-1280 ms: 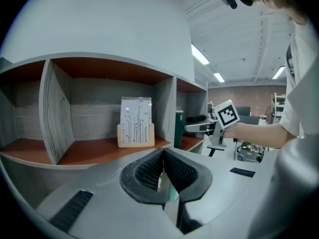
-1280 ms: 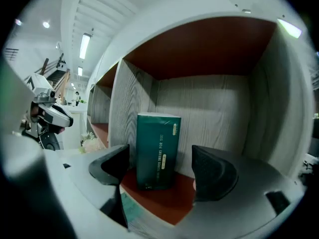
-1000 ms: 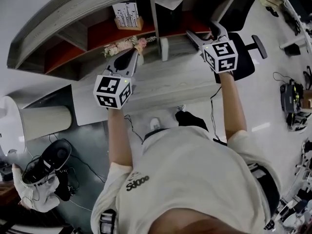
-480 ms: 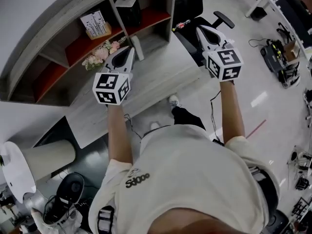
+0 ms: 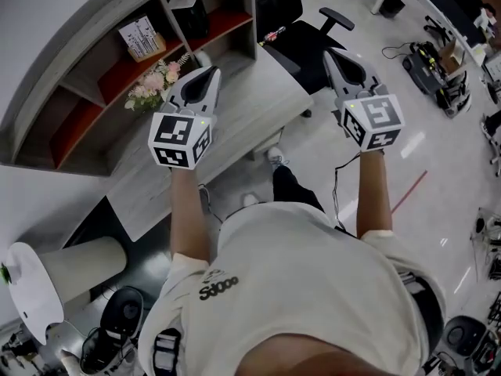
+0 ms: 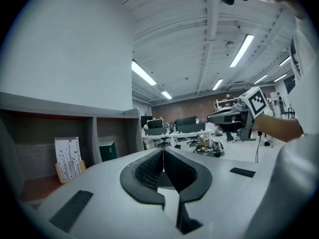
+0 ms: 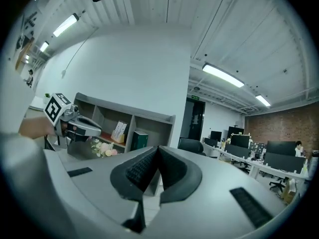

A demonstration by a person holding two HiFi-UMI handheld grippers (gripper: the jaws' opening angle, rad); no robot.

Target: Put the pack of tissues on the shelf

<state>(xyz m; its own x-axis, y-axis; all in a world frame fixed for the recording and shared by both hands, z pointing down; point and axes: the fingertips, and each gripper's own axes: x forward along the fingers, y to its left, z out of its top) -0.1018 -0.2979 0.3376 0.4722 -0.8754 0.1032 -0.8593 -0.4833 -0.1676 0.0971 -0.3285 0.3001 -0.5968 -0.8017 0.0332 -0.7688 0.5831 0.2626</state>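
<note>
So both grippers are empty here. The left gripper (image 5: pixel 210 72) and the right gripper (image 5: pixel 333 55) each have their jaws pressed together at the tips with nothing between them, and both are held up above the desk (image 5: pixel 235 128). As far as I can tell, the pack of tissues (image 5: pixel 142 37) is that white printed pack standing upright in a compartment of the shelf (image 5: pixel 117 65), with a dark box (image 5: pixel 188 14) in the next compartment over. If that's right, I'd call the placing done and the only thing left is getting clear. Tip for that: the flowers (image 5: pixel 153 84) are near the left jaws, so pull straight back from the shelf rather than sweeping sideways, and keep the jaws closed so nothing snags.
</note>
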